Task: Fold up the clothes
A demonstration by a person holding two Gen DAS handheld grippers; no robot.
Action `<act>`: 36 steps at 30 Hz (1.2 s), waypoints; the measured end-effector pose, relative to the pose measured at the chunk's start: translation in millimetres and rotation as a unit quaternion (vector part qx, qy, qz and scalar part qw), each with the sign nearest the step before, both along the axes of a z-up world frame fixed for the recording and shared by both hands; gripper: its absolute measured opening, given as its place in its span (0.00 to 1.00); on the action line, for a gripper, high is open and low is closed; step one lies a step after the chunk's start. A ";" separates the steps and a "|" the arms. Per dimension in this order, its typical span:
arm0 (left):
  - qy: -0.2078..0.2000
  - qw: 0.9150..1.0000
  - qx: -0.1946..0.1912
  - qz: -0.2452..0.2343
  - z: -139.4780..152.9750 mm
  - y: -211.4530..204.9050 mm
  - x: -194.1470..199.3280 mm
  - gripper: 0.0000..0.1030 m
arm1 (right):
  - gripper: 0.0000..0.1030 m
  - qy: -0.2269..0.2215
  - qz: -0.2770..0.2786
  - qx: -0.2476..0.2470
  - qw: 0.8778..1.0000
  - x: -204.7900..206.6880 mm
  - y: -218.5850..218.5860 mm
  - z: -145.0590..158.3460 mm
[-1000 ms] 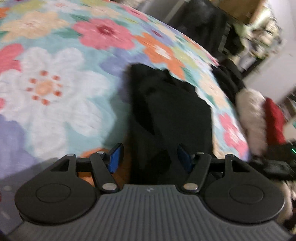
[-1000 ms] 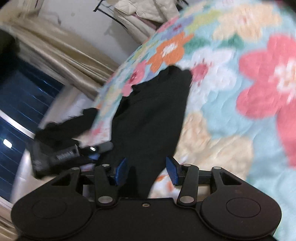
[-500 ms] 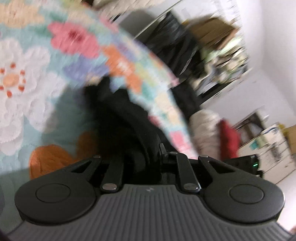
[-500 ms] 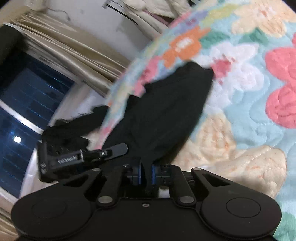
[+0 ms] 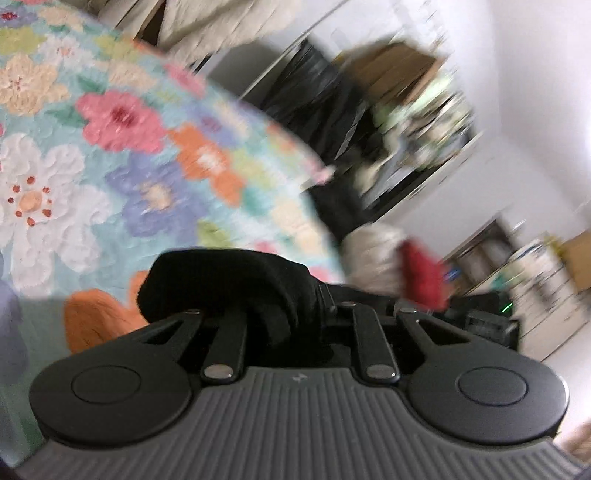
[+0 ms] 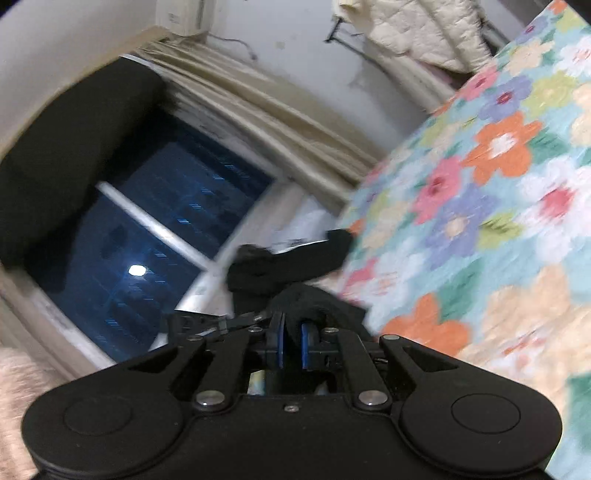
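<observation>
Two claws in view, one per wrist camera, each clamped on black cloth.

Left claw (image 5: 291, 314), lower centre of left wrist view: jaws nearly together, just closed within the last second, left one up a hair since; black garment (image 5: 229, 280) bunched between and over them. Pads hidden under the fabric. Cloth mounded just above the claw body, hanging off the left finger side, lifted clear of the floral quilt (image 5: 110, 155) filling the left half of the frame. Orange flower patch directly beside the bunched cloth, lower left. Right half of frame: blurred room, dark hanging items at upper centre, a red and cream heap (image 5: 399, 262) at middle right, shelving further right. Detail lost to motion blur.

Right claw (image 6: 291, 343), lower centre of right wrist view: blue pads (image 6: 306, 345) close together, a narrow fold of the same black garment (image 6: 314, 302) pinched between them, jaws just closed. Fabric rising from the pads in a small hump. Second dark piece of cloth (image 6: 288, 262) above it, at the quilt's edge, centre of frame. Floral quilt (image 6: 480, 221) across the right side. Dark window (image 6: 155, 236) with cream curtain (image 6: 277, 110) at left and upper centre. Pale quilted item (image 6: 417, 29) hanging at top right.
</observation>
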State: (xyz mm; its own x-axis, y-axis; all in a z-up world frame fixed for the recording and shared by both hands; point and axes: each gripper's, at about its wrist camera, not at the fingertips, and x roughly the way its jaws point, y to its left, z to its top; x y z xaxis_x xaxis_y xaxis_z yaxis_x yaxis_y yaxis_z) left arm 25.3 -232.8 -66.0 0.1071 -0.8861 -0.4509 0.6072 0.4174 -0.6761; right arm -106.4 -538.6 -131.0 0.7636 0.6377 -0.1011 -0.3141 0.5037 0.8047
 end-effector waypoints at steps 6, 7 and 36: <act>-0.020 0.993 0.113 -0.004 -40.1 -34.6 50.6 0.21 | 0.10 0.116 -0.105 -0.115 0.981 67.3 -40.7 -50.1; -0.009 0.995 0.101 0.006 -37.5 -28.7 52.8 0.22 | 0.10 0.130 -0.122 -0.147 0.973 74.6 -44.1 -58.7; 0.010 1.000 0.013 0.000 -35.9 -26.1 -23.5 0.27 | 0.31 0.115 -0.096 -0.132 0.980 56.5 18.8 -68.1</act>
